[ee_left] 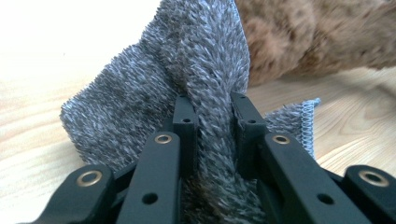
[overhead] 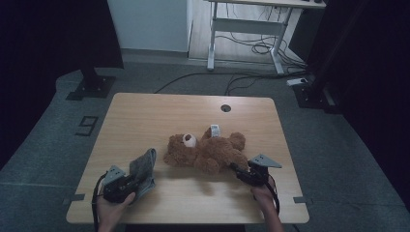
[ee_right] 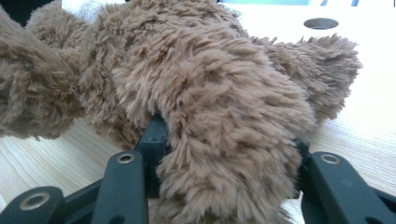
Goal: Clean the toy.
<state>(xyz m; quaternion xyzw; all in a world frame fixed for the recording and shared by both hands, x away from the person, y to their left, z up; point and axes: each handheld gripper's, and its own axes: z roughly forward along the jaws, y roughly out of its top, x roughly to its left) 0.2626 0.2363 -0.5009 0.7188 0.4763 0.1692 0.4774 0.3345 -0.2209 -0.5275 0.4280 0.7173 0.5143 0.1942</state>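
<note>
Lying on its back near the middle of the surface (overhead: 145,111), the bear (overhead: 205,151) is the biggest thing in play: plush, light for its bulk, and soft all through, so it will sag and fold wherever it is lifted rather than keep its shape. A limb makes the surest hold, since the fur compresses and gives the pads something to bite. The right gripper (overhead: 241,173) has its fingers (ee_right: 152,135) clamped on one of the bear's legs, the pile bulging out between them. Just left of the bear, touching or nearly so, the grey cloth (overhead: 143,166) stands bunched up off the wood; it is a limp, fuzzy terry with a stitched hem, very light, unlikely to slip but sure to drape and trail. The left gripper (overhead: 126,182) has its fingers (ee_left: 184,116) pinched shut on a raised fold of it.

The surface is pale wood grain, with a round cable hole (overhead: 226,108) at its far edge. Beyond it lie grey floor, a white-legged desk (overhead: 246,29) over loose cables (overhead: 261,48), and dark stands at both sides.
</note>
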